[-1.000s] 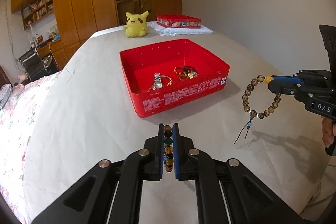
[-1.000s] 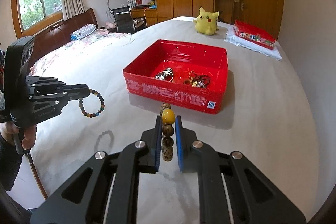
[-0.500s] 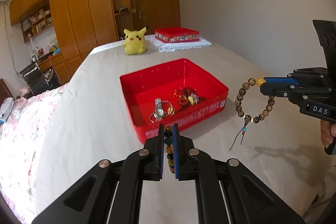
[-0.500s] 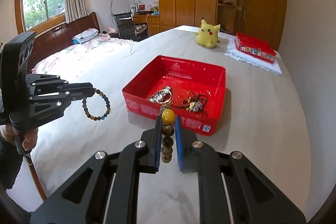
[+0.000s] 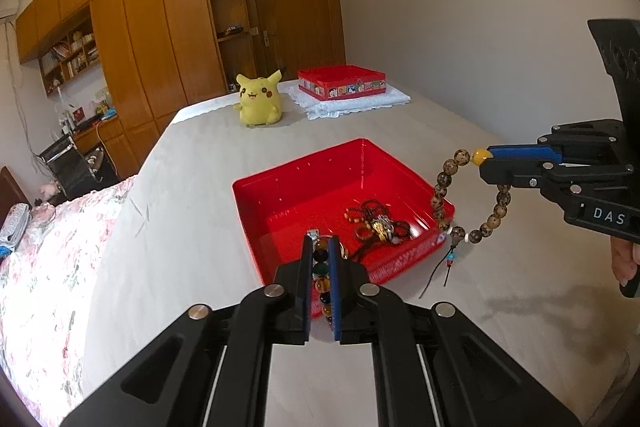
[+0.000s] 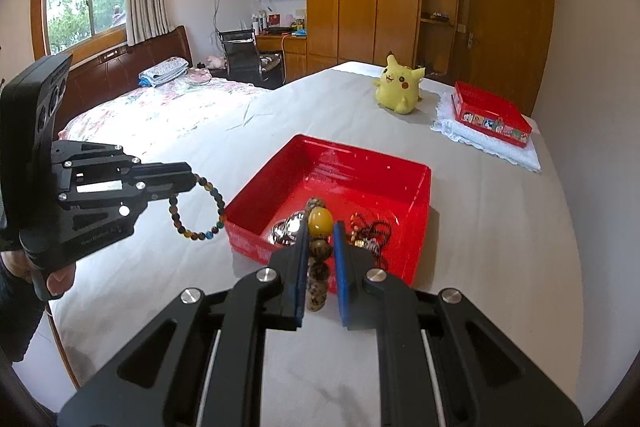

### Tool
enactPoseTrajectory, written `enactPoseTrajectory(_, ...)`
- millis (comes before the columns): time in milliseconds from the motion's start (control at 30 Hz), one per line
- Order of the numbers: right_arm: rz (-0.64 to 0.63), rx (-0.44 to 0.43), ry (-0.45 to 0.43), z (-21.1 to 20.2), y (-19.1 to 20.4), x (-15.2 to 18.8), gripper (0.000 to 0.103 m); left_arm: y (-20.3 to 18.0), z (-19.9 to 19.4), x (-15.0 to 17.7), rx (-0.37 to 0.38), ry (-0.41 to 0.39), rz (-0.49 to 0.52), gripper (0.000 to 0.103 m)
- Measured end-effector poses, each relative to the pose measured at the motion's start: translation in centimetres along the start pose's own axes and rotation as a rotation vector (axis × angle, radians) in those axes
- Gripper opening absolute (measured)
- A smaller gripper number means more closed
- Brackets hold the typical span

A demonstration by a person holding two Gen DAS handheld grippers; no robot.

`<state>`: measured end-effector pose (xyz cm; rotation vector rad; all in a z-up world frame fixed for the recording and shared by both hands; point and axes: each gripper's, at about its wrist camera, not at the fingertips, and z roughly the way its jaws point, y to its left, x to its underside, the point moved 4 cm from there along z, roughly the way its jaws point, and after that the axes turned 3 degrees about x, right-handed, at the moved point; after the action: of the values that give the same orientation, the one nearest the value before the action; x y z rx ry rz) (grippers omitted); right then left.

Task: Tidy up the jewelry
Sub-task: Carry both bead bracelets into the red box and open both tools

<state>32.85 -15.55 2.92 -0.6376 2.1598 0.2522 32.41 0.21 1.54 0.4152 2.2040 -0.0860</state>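
A red open box (image 5: 280,183) (image 6: 420,187) sits on the bed and holds a silver watch (image 6: 290,227) and a tangle of dark bracelets (image 5: 376,223) (image 6: 370,231). My left gripper (image 5: 321,251) is shut on a multicolour bead bracelet (image 5: 321,277), which hangs by the box's near left corner in the right wrist view (image 6: 196,211). My right gripper (image 6: 319,231) is shut on a brown bead bracelet with a yellow bead (image 6: 320,221). In the left wrist view that bracelet (image 5: 444,187) hangs at the box's right corner.
A yellow plush toy (image 5: 258,101) (image 6: 398,87) sits at the far end of the bed. A second red box (image 5: 342,87) (image 6: 490,113) rests on a white towel beside it. A wooden wardrobe and a desk stand beyond.
Both grippers have risen and moved toward the red box with their bracelets. The box now lies right below both sets of fingertips.
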Motion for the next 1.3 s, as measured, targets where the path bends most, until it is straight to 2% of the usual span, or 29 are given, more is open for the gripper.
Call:
enactPoseTrajectory(300, 0.018, -0.001, 0.023, 4.4, -1.6, -3.3, 0.01, 1.2, 4.6, -2.4, 0.006, 0.04, -0.003, 0.007)
enactPoseTrajectory(500, 0.061, -0.008, 0.093, 9.6, -3.2, -4.0, 0.01, 1.8, 9.1, -2.9, 0.038, 0.103, -0.02, 0.007)
enactPoseTrajectory(733, 0.117, -0.025, 0.204, 15.6, -4.3, -1.7, 0.01, 2.3, 14.8, -1.6, 0.078, 0.198, -0.067, 0.007)
enactPoseTrajectory(900, 0.139, -0.015, 0.268, 18.2, -5.0, 0.4, 0.01, 2.1, 18.0, 0.1, 0.088, 0.249, -0.081, 0.007)
enactPoseTrajectory(1167, 0.14, 0.001, 0.333, 19.8, -5.6, 2.4, 0.014, 2.4, 19.2, 1.2, 0.092, 0.273, -0.103, 0.007)
enactPoseTrajectory(1267, 0.127, 0.012, 0.33, 19.9, -5.7, 2.5, 0.019, 2.6, 19.3, 1.4, 0.086, 0.277, -0.108, 0.009)
enactPoseTrajectory(1300, 0.124, 0.013, 0.329, 19.9, -5.7, 2.5, 0.025, 2.6, 19.2, 1.5, 0.079, 0.278, -0.108, 0.01)
